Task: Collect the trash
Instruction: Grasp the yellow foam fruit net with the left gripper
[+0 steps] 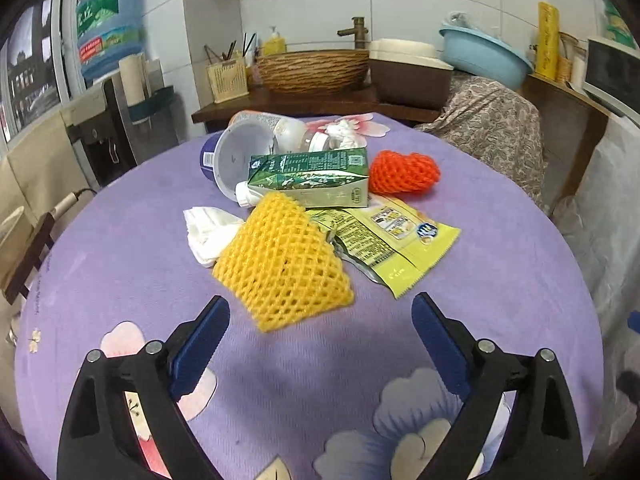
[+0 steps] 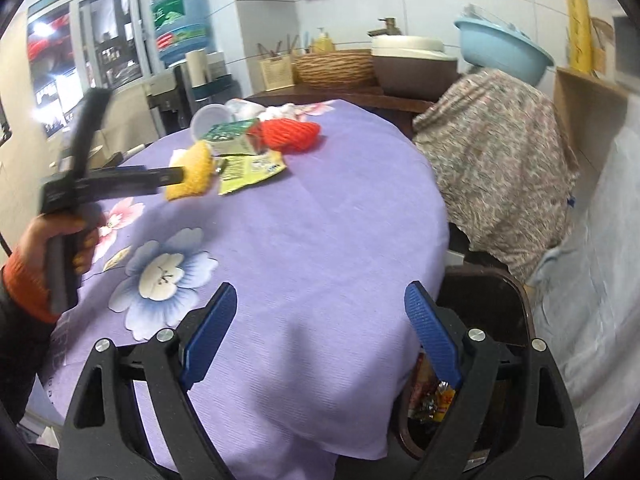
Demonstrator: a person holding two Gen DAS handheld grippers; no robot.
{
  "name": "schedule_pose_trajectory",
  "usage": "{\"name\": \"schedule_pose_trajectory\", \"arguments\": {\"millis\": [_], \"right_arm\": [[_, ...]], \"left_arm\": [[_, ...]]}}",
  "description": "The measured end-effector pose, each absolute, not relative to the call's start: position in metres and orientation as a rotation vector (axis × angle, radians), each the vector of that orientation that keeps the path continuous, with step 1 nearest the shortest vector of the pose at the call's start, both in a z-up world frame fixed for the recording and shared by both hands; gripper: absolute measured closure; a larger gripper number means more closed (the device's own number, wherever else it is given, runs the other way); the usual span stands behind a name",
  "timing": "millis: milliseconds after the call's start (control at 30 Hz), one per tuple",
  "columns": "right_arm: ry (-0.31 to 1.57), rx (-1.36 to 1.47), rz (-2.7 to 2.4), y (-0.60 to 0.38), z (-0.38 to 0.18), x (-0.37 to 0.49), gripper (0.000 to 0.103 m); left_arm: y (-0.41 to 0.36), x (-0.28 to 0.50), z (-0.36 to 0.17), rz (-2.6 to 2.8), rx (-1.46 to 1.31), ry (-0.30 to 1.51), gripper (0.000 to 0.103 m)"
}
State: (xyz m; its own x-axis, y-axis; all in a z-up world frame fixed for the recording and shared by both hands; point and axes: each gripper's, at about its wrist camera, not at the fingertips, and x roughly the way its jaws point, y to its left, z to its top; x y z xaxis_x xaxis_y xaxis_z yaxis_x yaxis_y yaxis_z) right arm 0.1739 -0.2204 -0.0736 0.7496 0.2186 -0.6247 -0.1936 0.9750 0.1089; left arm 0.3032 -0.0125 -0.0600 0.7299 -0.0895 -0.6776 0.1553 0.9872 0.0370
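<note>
- The left gripper (image 1: 320, 320) fills the bottom of the left wrist view; its blue-padded fingers (image 1: 200, 344) stand wide apart with nothing between them, over the purple flowered cloth of the bench (image 1: 120, 248).
- Just above the gap between those fingers, in the middle of the frame, lies a yellow foam net (image 1: 284, 264), the nearest piece of the trash pile.
- Left of the net and partly under it is a crumpled white tissue (image 1: 208, 232); to its right lies a flat yellow-green wrapper (image 1: 392, 240).
- Above the net a green carton (image 1: 312, 178) lies on its side, touching an orange foam net (image 1: 402, 174) at its right end.
- Behind the carton, toward the upper middle, an overturned white cup (image 1: 236, 156) and a clear plastic bottle (image 1: 288, 132) lie together, with another white wad (image 1: 344, 132) beside them.
- In the right wrist view the right gripper (image 2: 320, 312) sits at the bottom, its fingers (image 2: 430, 328) also well apart and empty, above the near edge of the bench.
- At the lower right of that view, beside the bench edge and partly behind the right finger, a dark bin (image 2: 516, 312) shows coloured wrappers inside.
- At the left of the same view a hand (image 2: 60, 240) in an orange cuff holds the other gripper's handle, its tip near the yellow net; the pile sits in the upper left, well apart from the right gripper.
</note>
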Motion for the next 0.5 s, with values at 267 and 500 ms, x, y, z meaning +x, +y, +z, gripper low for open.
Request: {"name": "schedule_pose_trajectory", "arguments": {"millis": [267,500], "right_arm": [[0.693,0.014,0.238,-0.210,-0.070,0.170,0.018],[0.689,-0.010,0.252,-0.204,-0.067,0.176,0.018]], "left_arm": [[-0.015,0.347,-0.087,-0.059,0.099,0.835,0.038],[0.000,0.337,-0.084,-0.047,0.038,0.826,0.078]]}}
